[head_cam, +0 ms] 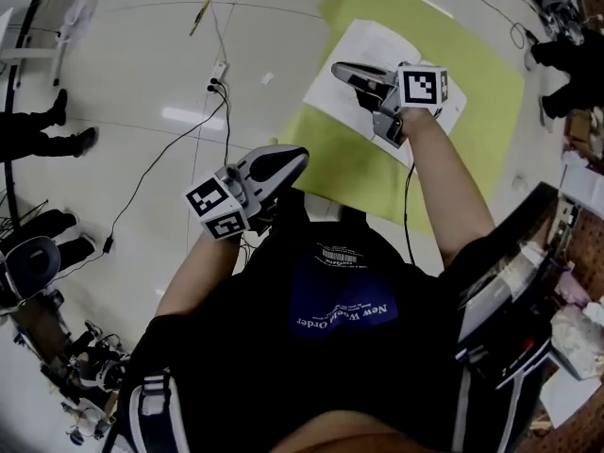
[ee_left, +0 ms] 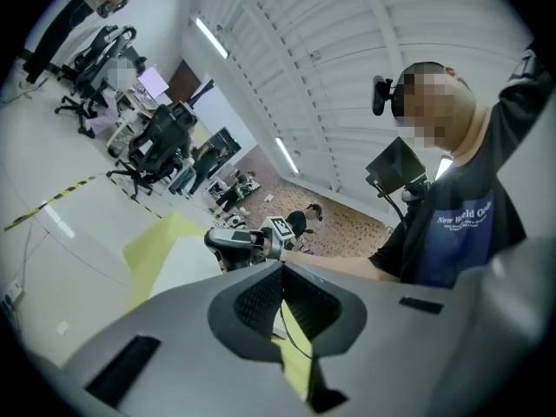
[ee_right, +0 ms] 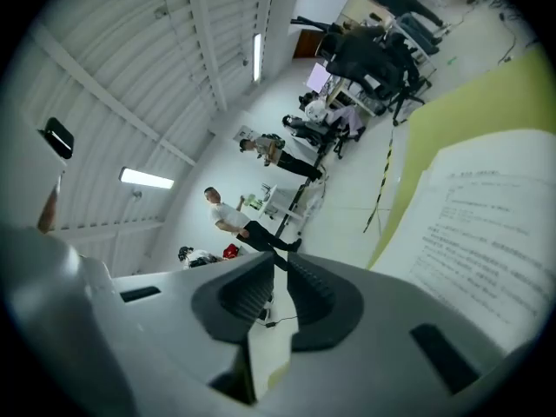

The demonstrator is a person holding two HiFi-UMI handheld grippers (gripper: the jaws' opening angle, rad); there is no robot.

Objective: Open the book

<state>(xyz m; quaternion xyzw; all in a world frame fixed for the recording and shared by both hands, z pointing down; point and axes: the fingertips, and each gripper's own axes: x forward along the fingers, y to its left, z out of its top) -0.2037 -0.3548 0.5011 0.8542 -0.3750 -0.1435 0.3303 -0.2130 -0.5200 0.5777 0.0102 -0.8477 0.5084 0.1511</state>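
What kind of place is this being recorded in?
Probably an open-plan office or lab: swivel chairs, ceiling strip lights, and cables trailing across the shiny floor.

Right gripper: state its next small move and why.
Probably ease the grey right gripper to the edge of the white printed book on the yellow-green mat and nip the top sheet: its jaws stand barely apart, empty, and the book lies flat.
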